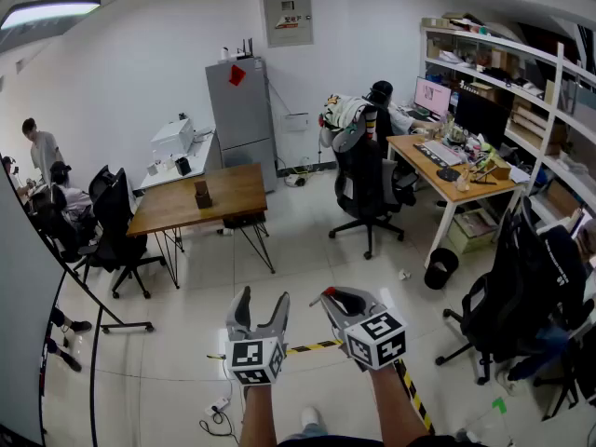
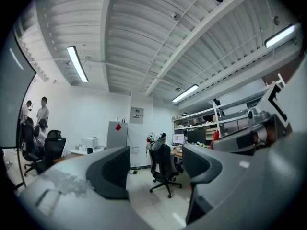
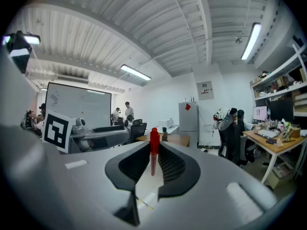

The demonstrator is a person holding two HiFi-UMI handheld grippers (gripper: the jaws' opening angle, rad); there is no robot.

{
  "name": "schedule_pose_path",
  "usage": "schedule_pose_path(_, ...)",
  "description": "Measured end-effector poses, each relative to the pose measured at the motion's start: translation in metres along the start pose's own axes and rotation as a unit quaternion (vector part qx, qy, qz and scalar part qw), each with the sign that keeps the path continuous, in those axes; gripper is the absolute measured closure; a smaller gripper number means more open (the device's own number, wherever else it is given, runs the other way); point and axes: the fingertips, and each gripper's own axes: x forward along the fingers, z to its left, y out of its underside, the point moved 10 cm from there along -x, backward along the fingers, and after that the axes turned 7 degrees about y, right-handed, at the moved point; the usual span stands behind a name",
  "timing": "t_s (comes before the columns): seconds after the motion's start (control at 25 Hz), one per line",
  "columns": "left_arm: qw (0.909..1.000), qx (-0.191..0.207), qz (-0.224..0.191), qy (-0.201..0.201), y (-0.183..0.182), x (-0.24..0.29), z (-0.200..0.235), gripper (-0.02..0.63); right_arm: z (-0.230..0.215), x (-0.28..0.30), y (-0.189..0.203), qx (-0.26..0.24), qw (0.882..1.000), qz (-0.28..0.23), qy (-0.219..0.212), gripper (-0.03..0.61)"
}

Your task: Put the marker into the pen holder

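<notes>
My right gripper [image 1: 328,297] is shut on a red marker [image 1: 346,298], held over the floor in the head view. In the right gripper view the marker [image 3: 154,139] stands upright, pinched between the two dark pads of that gripper [image 3: 153,150]. My left gripper [image 1: 263,298] hangs beside it, open with nothing in it; in the left gripper view its jaws [image 2: 156,152] stand well apart. The pen holder [image 1: 202,194], a small dark box, stands on a brown table [image 1: 237,189] across the room, far from both grippers. It also shows past the marker as the pen holder [image 3: 164,136].
A black office chair [image 1: 372,189] stands in the middle of the floor, more chairs [image 1: 116,226] at the table's left. A cluttered desk [image 1: 447,170] and shelves line the right wall. Yellow-black tape [image 1: 410,394] crosses the floor. A grey fridge [image 1: 240,110] stands at the back. People sit and stand at the left.
</notes>
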Motion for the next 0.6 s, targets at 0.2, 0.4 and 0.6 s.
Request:
schedule_pose_path(0.2, 0.9998, 0.002, -0.02, 0.006, -0.014, 0.036, 0.058, 0.273, -0.005, 0.057, -0.016, 0.01, 1.0, -0.004, 0.009, 0.522)
schedule_pose_path(0.4, 0.9997, -0.007, -0.017, 0.013, -0.001, 0.065, 0.103, 0.273, -0.004, 0.113, -0.015, 0.01, 1.0, 0.011, 0.003, 0.522)
schedule_pose_path(0.6, 0.9995, -0.03, 0.005, 0.003, 0.024, 0.087, 0.128, 0.273, -0.013, 0.152, -0.002, 0.017, 0.999, 0.033, 0.003, 0.522)
